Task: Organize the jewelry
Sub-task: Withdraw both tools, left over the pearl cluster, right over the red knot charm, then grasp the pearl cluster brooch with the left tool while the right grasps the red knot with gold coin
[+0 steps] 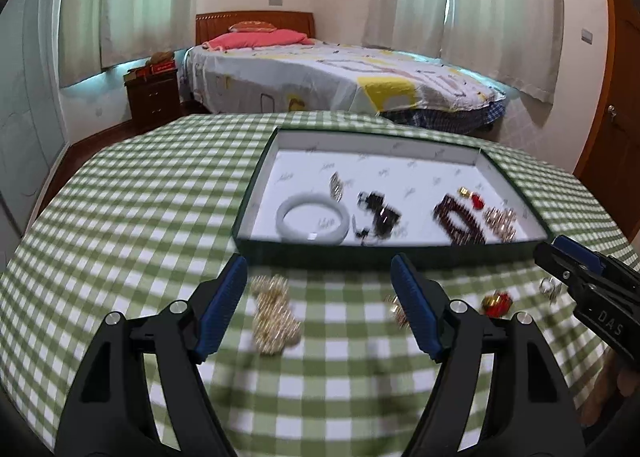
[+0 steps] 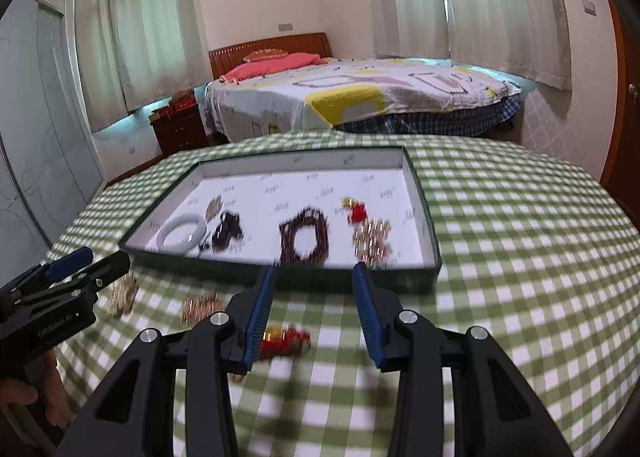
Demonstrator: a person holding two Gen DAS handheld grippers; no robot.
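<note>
Both tools are empty: left tool (image 1: 320,277) gapes wide over the gold bead bracelet (image 1: 276,317) on the worktop (image 1: 120,217), right tool (image 2: 314,273) half open above the red charm (image 2: 286,341). I'd drop straight down, pinch mid-strand, then lift into the tray (image 1: 256,185)

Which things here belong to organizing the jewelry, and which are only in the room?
Job:
- tray
- white bangle
- gold piece
- red-gold piece

Not job:
- bed
- nightstand
- curtains

Soft daylight through curtains (image 1: 496,17); motion blur on tabletop, fisheye bending and dark corners.
</note>
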